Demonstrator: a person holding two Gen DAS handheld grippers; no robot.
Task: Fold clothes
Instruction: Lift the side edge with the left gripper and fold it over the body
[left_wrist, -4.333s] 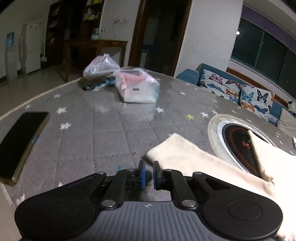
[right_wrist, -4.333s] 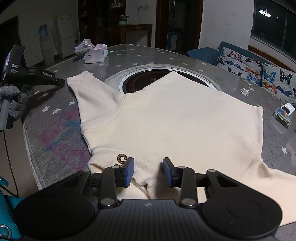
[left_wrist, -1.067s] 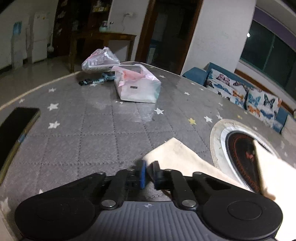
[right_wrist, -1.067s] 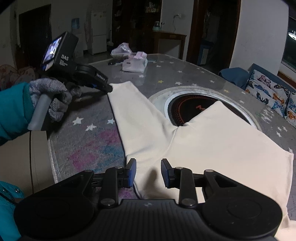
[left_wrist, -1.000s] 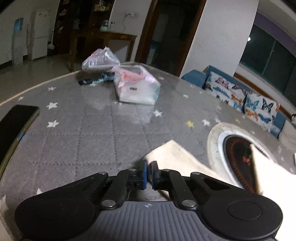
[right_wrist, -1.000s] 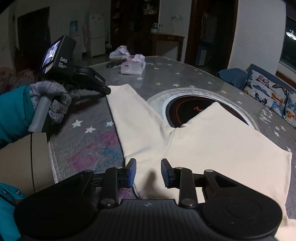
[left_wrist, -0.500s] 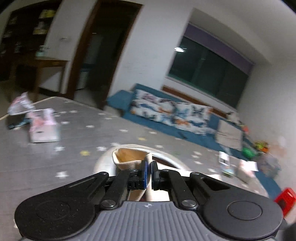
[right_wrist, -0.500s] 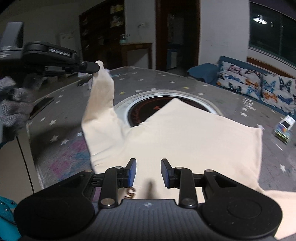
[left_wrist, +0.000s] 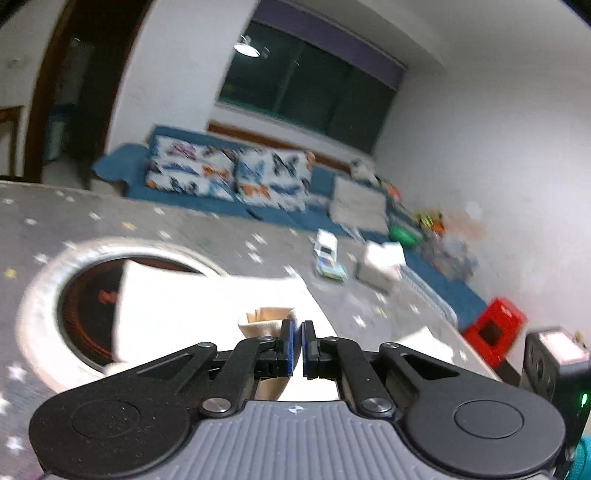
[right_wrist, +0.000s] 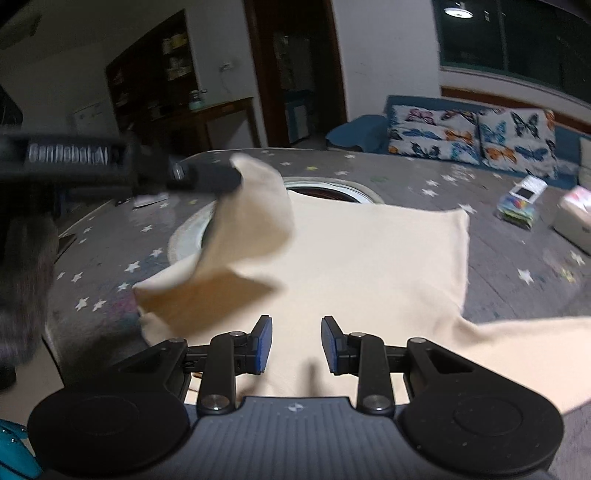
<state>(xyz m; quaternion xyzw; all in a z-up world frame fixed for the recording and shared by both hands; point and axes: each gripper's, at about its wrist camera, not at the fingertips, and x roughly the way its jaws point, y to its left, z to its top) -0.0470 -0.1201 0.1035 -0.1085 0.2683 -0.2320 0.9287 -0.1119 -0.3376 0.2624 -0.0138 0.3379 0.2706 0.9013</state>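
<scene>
Since the earlier frame the left gripper has carried the sleeve up off the surface and inward over the cream garment, jaws closed on the cuff; the right gripper, at lower centre, hovers with jaws open above the spread body. Sleeve fold in progress: next, the cuff probably needs laying flat across the body, then releasing. Legible writing: blurred "GenRobot.AI" on the left tool, upper left

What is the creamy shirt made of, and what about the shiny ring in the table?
The cream garment looks like soft, thick knit cloth, perhaps cotton fleece: its sleeve bends and droops where the left gripper lifts it, and the finish is matte. The ring looks like brushed metal, pale and slightly shiny, though blur leaves that uncertain.
</scene>
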